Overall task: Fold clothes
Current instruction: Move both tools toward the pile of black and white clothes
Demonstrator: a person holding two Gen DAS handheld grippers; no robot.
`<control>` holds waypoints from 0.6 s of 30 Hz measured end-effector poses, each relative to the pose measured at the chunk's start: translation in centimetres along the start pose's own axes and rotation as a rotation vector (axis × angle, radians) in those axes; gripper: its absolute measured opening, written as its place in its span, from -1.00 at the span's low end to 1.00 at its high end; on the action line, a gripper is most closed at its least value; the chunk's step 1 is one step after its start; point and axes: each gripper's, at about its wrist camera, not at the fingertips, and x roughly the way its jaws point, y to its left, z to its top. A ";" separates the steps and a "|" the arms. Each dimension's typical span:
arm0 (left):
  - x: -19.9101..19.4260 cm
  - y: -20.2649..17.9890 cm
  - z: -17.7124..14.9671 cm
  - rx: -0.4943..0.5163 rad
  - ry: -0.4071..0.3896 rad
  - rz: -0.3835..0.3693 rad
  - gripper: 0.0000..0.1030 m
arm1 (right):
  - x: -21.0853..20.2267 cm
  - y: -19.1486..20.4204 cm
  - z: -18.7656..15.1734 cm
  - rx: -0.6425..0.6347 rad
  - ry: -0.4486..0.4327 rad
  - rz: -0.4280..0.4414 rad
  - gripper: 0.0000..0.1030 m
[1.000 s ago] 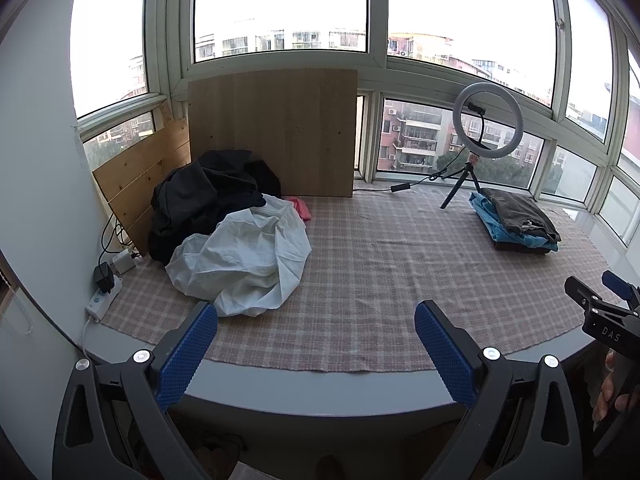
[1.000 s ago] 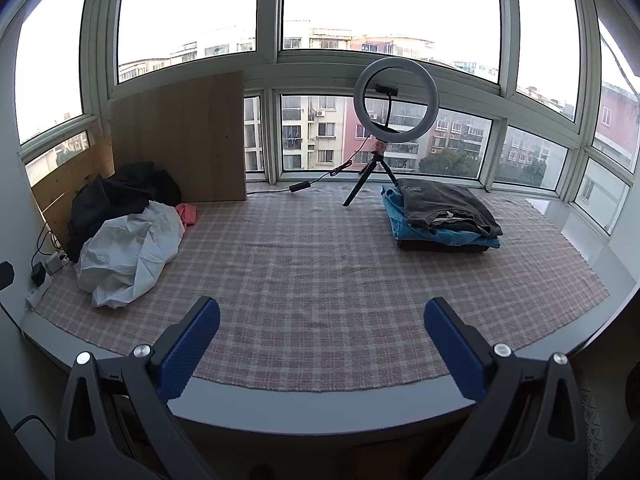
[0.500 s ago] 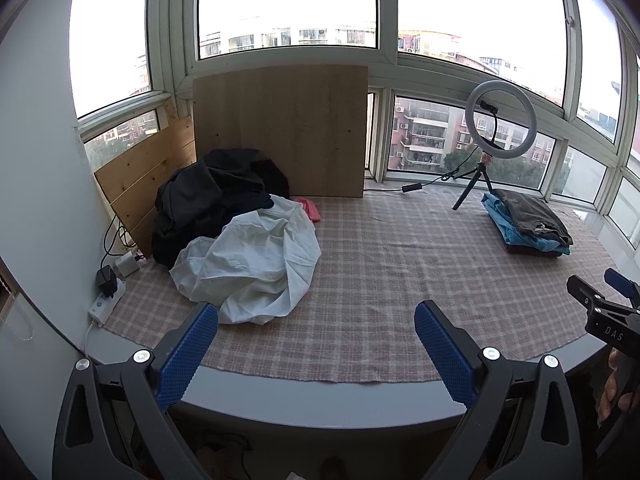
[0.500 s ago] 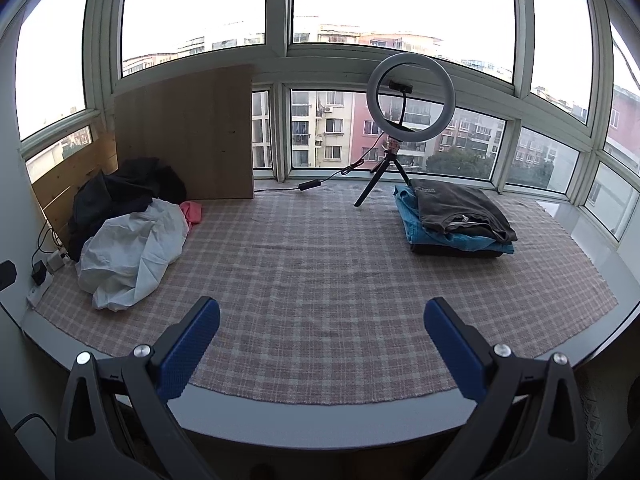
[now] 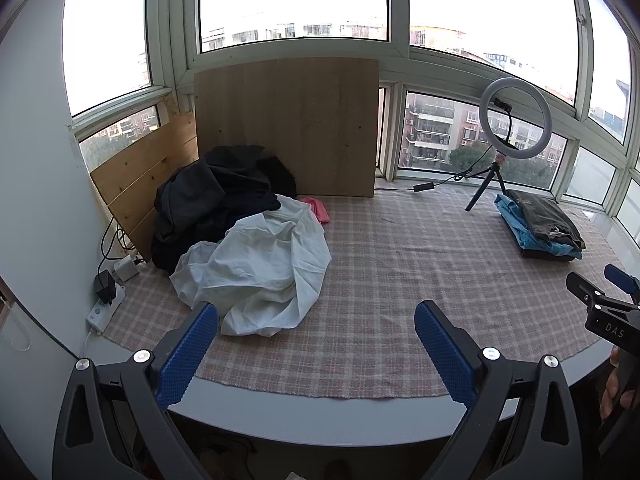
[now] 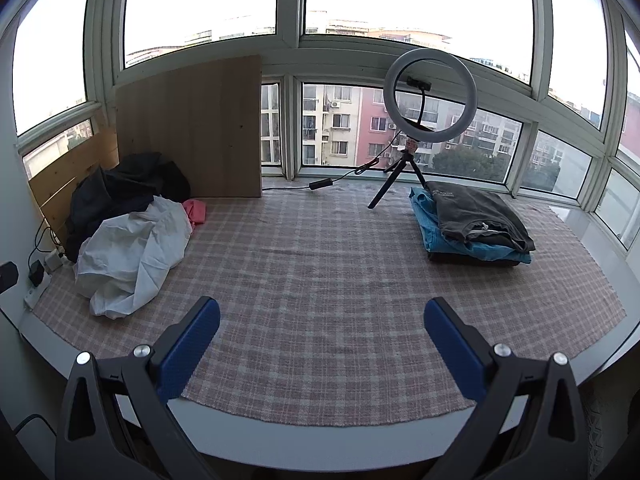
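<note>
Both grippers are held over the near edge of the checked cloth (image 6: 320,272), and neither touches any clothes. The left gripper (image 5: 316,344) has its blue fingers wide apart with nothing between them. The right gripper (image 6: 322,340) is also spread wide and holds nothing.

From the right gripper, the white shirt (image 6: 128,256) lies crumpled at about 10 o'clock. A heap of dark clothes (image 6: 116,192) sits behind it, touching it, with a pink piece (image 6: 195,211) beside them. The folded pile (image 6: 476,228) rests at about 2 o'clock, with a grey piece on top of blue. A ring light (image 6: 430,96) stands just behind that pile. A wooden board (image 6: 192,128) leans on the window.
</note>
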 end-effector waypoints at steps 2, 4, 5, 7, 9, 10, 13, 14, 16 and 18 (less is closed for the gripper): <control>0.5 0.4 0.4 -0.005 -0.001 0.003 0.93 | 0.5 0.4 0.4 -0.006 0.003 0.004 1.00; 1.0 0.9 0.7 -0.011 -0.003 0.007 0.93 | 1.1 0.9 0.9 -0.013 0.005 0.006 1.00; 1.3 1.2 0.8 -0.016 -0.002 0.006 0.93 | 1.3 1.1 1.1 -0.017 0.006 0.008 1.00; 1.9 1.8 1.2 -0.026 -0.003 0.008 0.93 | 1.8 1.7 1.5 -0.026 0.007 0.012 1.00; 2.4 2.5 1.5 -0.035 -0.005 0.012 0.93 | 2.3 2.3 2.0 -0.036 0.007 0.017 1.00; 2.7 2.8 1.7 -0.039 -0.006 0.014 0.93 | 2.6 2.8 2.2 -0.041 0.008 0.021 1.00; 3.4 4.1 2.1 -0.049 -0.008 0.024 0.93 | 3.5 4.0 2.8 -0.053 0.011 0.033 1.00; 3.6 4.5 2.3 -0.051 -0.007 0.029 0.93 | 3.8 4.4 3.0 -0.057 0.012 0.037 1.00; 4.1 5.5 2.5 -0.053 -0.006 0.045 0.93 | 4.4 5.2 3.5 -0.065 0.014 0.044 1.00; 4.5 6.6 2.8 -0.059 -0.003 0.065 0.93 | 5.0 6.0 3.9 -0.073 0.016 0.052 1.00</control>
